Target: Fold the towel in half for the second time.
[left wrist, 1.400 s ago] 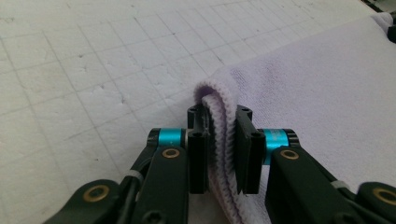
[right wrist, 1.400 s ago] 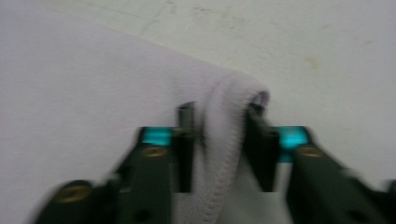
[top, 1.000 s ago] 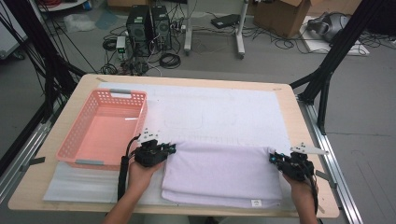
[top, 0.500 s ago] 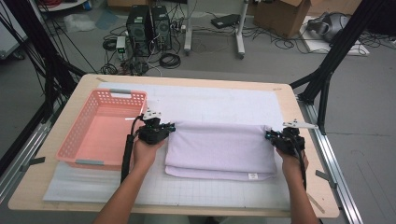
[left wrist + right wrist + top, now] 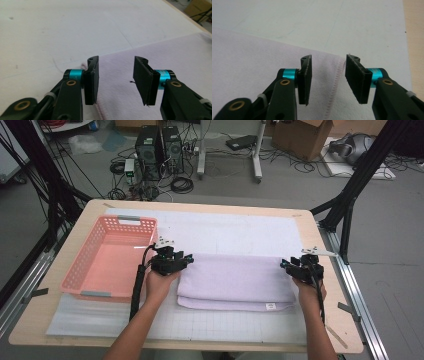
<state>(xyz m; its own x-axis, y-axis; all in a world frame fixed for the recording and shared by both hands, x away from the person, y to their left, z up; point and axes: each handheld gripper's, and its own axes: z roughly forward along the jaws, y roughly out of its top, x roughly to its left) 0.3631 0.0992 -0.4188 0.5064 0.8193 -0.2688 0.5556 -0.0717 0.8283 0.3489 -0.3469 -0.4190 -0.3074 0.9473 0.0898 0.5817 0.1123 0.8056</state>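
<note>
Even, soft overhead light fills the room, casting only faint shadows. The high view is slightly grainy. Both gripper views blur toward the far background.

You're working in a lab or test room rather than a home — the wooden table sits inside a frame of black metal struts and rails, covered with a white gridded mat. Behind it, on a bare grey floor, stand two black computer towers with loose cables coiled about them. A cardboard box sits by the far wall, and the legs of a white stand rise nearby — the clutter of a recording set-up, not a living space.
</note>
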